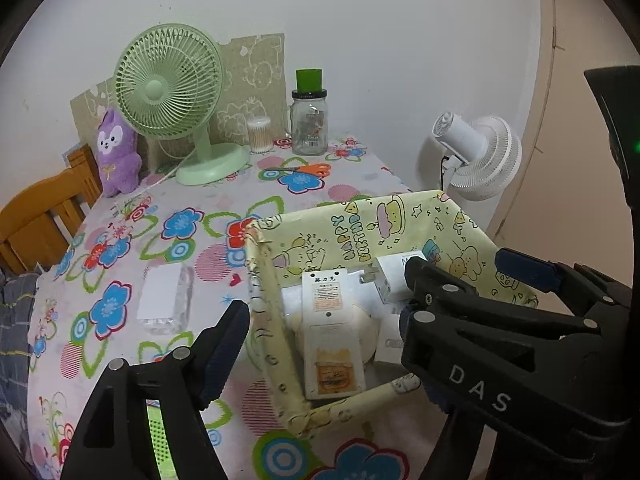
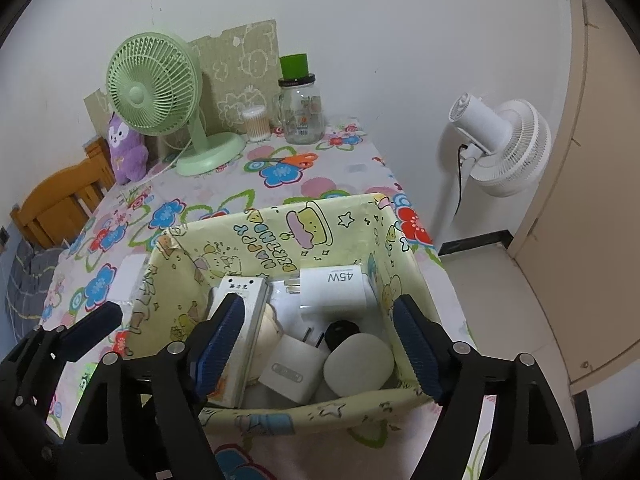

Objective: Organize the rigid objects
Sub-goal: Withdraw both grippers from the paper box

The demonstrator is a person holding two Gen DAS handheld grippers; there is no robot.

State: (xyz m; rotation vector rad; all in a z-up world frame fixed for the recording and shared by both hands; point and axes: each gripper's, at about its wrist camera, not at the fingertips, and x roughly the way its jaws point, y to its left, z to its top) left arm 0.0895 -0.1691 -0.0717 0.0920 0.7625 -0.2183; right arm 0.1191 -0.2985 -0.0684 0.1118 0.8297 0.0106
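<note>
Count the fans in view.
2. A green desk fan stands at the back of the table beside the purple plush toy. A white pedestal fan stands on the floor off the table's right edge. None looks hidden.

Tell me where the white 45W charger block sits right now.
The white 45W charger block lies inside the yellow cartoon-print box, against its far wall. In the right wrist view it is right of the tall white labelled device, behind the grey rounded speaker.

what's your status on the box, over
Left gripper and right gripper both open, nothing held. Yellow box holds chargers and small items. Clear case sits outside on the tablecloth. Nothing blocking.
</note>
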